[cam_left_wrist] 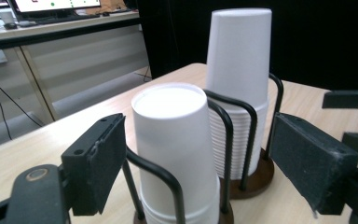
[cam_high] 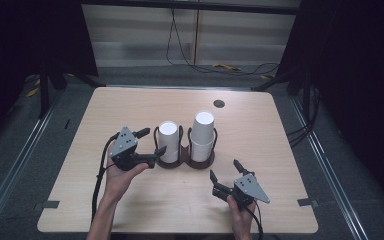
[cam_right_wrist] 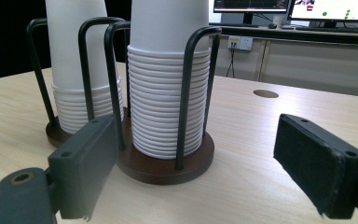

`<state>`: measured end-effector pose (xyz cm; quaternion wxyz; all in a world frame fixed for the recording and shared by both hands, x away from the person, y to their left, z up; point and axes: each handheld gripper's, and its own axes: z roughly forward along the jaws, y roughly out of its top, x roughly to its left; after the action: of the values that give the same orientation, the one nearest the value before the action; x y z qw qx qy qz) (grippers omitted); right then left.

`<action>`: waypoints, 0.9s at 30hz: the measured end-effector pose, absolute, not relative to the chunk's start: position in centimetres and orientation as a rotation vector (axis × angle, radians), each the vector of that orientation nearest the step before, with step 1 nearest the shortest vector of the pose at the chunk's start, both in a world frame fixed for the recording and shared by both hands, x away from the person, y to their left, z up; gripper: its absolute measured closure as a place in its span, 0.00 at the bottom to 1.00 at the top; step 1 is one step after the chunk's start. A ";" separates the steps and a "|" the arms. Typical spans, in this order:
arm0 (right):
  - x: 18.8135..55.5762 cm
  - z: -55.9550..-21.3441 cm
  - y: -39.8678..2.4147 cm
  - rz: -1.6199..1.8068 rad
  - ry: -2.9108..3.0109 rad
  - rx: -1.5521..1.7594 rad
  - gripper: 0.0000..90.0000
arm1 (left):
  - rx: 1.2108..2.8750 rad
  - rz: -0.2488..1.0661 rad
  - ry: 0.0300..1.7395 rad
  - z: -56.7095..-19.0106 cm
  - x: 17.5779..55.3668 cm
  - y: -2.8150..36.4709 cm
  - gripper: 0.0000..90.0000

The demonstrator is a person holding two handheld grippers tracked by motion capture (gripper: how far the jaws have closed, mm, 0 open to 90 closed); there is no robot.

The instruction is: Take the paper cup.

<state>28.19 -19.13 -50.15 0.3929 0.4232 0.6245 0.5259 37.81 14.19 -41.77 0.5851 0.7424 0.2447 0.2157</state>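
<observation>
Table point(cam_high: 130, 210) of pale wood carries two stacks of white paper cups in black wire holders, the left gripper point(cam_high: 152, 148) straddling the shorter stack point(cam_high: 168, 142) unclamped, likely about to pinch its top cup, right gripper point(cam_high: 226, 176) idle, agape.

A light wooden worktop point(cam_high: 130, 210) is surrounded by a grey floor point(cam_high: 70, 150). Black curtains point(cam_high: 30, 35) are hung at both sides, and cables point(cam_high: 190, 62) are laid behind.

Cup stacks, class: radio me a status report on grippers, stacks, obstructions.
Left gripper open, straddling shorter cup stack. Right gripper open, clear of taller stack. Wire holder bars beside the cups.
</observation>
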 end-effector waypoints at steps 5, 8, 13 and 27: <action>28.1 -50.1 -19.2 1.345 1.586 1.077 0.15 | 1.762 0.452 0.567 -40.9 39.0 14.1 0.21; 28.1 -50.2 -19.4 1.363 1.571 1.091 0.15 | 1.780 0.442 0.564 -40.5 39.5 14.0 0.21; 28.2 -50.1 -19.3 1.352 1.577 1.096 0.15 | 1.810 0.435 0.550 -39.8 40.1 13.6 0.21; 28.2 -50.1 -19.3 1.345 1.570 1.110 0.15 | 1.936 0.354 0.570 -38.5 42.7 12.6 0.18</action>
<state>28.21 -19.27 -50.14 0.3873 0.4360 0.6168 0.5287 42.69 12.59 -38.52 0.5197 0.8072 0.2377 0.1478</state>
